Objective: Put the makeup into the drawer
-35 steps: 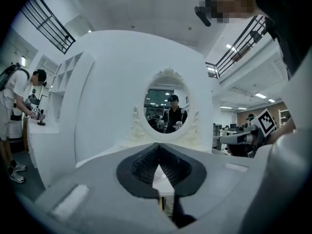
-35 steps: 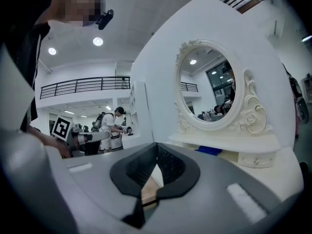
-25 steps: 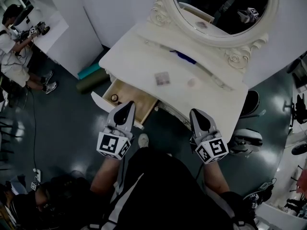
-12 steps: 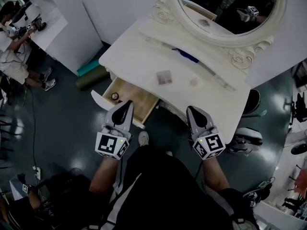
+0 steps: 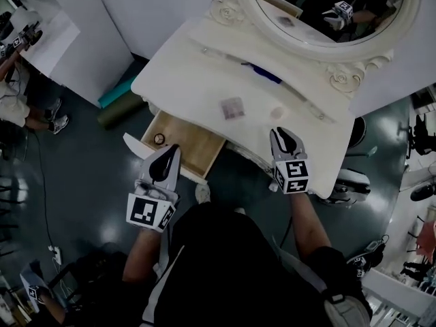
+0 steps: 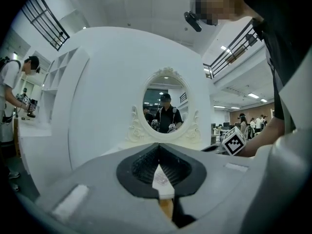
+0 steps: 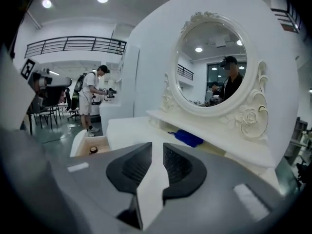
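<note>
The step in hand is judged to be the reach for makeup lying on the surface point(image 5: 184, 80). The right tongs point(image 5: 283, 135) are held over the front edge of the surface, towards its right corner. Their jaws have just been opening and are slightly parted, with nothing between them. A small pale round piece point(image 5: 276, 112) lies just beyond their tips. A square glittery piece point(image 5: 231, 107) lies near the middle of the surface, apart from the open drawer point(image 5: 194, 142) below the left part of the front edge. 1 small round item point(image 5: 159, 139) is already seen inside the drawer. The left tongs point(image 5: 172, 154) are closed and empty, held just beside the drawer. Next, the right jaws probably need to be widened and lowered around the round piece, closed on it gently, and then carried across to the drawer.
</note>
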The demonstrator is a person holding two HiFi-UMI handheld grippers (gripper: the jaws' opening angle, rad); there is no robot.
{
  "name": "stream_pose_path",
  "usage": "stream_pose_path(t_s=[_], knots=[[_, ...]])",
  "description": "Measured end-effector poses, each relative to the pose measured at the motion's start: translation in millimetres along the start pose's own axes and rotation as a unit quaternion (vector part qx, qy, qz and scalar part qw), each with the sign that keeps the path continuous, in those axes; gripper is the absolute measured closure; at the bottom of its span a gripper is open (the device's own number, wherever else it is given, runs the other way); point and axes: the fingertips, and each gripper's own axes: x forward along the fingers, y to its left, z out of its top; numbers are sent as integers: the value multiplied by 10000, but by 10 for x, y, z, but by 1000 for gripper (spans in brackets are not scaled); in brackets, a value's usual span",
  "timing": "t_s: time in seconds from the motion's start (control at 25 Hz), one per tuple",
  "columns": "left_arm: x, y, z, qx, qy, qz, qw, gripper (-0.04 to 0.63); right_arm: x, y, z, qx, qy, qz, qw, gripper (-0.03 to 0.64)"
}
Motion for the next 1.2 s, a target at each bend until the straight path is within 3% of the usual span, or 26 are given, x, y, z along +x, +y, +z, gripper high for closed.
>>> stream_pose_path(t_s=[0.32,0.56,0.76,1.2], knots=[[103,187,-5,13,118,-312,9994,592,438,-447,-241,17,660,-613,9959,519],[153,246,-43,49,264,-318,9991,592,624,-638,-434,107,1167,-704,9906,476],[199,144,-77,101,373,-134,9992,592,797,-766,-618,235,1450,-455,9881,428],[230,-100,-208,-52,575,392,9976,592,1096,-868,-898,-6,1943,14,9810,428]])
